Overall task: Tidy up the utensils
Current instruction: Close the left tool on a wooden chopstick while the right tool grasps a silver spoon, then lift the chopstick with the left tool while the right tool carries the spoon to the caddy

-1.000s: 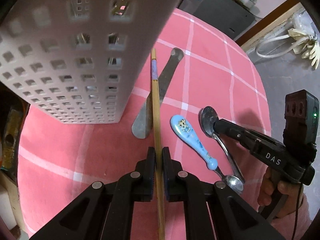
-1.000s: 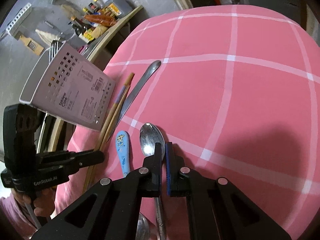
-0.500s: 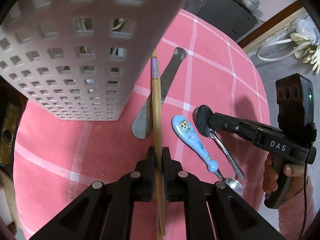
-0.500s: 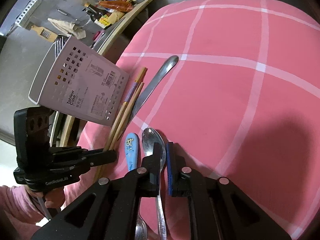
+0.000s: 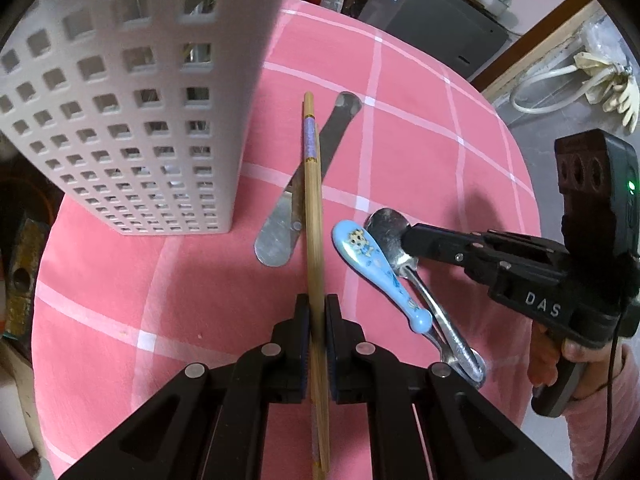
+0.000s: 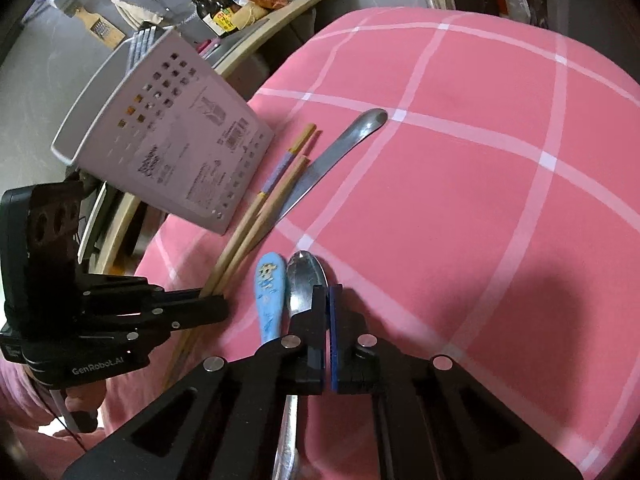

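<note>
My left gripper [image 5: 316,308] is shut on a pair of wooden chopsticks [image 5: 314,208] that lie on the pink checked tablecloth [image 5: 420,140], pointing away beside the white perforated caddy [image 5: 132,120]. A table knife [image 5: 280,236] lies under the chopsticks. To their right are a blue ceramic spoon [image 5: 360,248] and a metal spoon [image 5: 386,224]. My right gripper [image 6: 328,296] hovers at the metal spoon's [image 6: 306,276] bowl. Its jaws are closing, pad to pad, with nothing between them. The spoon lies just left of its left finger.
The caddy [image 6: 172,136] holds forks at the table's left edge. A second metal spoon [image 5: 476,368] lies under the blue spoon's handle. Beyond the table are a shelf with bottles [image 6: 224,12], a grey box [image 5: 432,24] and rubber gloves [image 5: 616,84].
The right gripper rolled a little at the metal spoon's bowl, and the narrow gap between its fingers has shut. The left gripper keeps its hold on the chopsticks in the same place.
</note>
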Available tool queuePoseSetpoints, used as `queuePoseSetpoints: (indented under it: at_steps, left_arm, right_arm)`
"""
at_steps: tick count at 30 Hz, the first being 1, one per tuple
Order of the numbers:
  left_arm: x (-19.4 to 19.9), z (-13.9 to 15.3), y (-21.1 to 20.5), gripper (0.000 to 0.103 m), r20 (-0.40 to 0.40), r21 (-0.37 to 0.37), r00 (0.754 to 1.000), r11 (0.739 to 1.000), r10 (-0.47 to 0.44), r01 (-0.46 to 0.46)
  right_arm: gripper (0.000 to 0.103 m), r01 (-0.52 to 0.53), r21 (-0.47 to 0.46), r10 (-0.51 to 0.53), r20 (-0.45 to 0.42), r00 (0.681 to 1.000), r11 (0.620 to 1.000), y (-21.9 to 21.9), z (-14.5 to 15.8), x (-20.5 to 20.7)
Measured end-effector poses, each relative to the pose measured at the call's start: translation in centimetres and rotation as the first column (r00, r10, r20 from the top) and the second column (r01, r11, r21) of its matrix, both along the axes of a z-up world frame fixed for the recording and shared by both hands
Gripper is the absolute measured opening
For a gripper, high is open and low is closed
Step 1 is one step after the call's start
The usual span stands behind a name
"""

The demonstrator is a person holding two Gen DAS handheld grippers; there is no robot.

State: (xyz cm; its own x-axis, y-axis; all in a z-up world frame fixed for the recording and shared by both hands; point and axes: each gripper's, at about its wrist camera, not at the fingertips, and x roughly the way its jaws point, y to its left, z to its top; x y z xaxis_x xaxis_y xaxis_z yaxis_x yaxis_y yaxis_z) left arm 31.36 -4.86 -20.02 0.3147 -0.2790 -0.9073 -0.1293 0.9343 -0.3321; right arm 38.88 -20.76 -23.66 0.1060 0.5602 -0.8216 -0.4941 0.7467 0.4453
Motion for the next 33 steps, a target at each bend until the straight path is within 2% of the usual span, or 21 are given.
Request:
queuePoseSetpoints:
  at_steps: [7, 14, 21, 25, 30, 33]
  left_arm:
    - [-0.8, 0.9, -0.6, 0.007, 0.039, 0.014, 0.999, 1.0, -0.029, 0.029]
    - [-1.9, 2.5, -1.5, 0.007, 0.103, -0.001, 0.991, 0.996, -0.087, 0.088]
    - [-2.8, 6.2, -0.4, 0.007, 0.218, -0.065, 0.973, 0.993, -0.081, 0.097]
    - [-2.5, 9.6, 0.6, 0.007, 0.312, -0.093, 0.949, 0.992, -0.056, 0.089]
    - [-2.2, 13.9, 2.1, 0.007, 0.418, -0.101, 0.908, 0.991, -0.033, 0.082]
    - [-1.6, 16.6, 3.2, 0.007, 0.483, -0.094, 0.875, 0.992, -0.023, 0.078]
  right_arm:
    - [0.001, 0.073, -0.011, -0.072, 0.074, 0.995, 0.997, -1.0, 1.9, -2.5]
    - [0.001, 0.234, 0.001, -0.23, 0.194, 0.954, 0.972, -3.6, 4.6, -4.8]
    - [0.001, 0.361, 0.099, -0.374, 0.315, 0.872, 0.927, -5.7, 8.7, -6.4]
    - [0.001, 0.397, 0.185, -0.437, 0.383, 0.814, 0.899, -5.9, 12.1, -6.9]
    - [0.001, 0.413, 0.283, -0.5, 0.442, 0.744, 0.865, -5.5, 15.8, -7.4]
    - [0.001, 0.413, 0.344, -0.536, 0.47, 0.701, 0.843, -4.9, 18.4, -7.7]
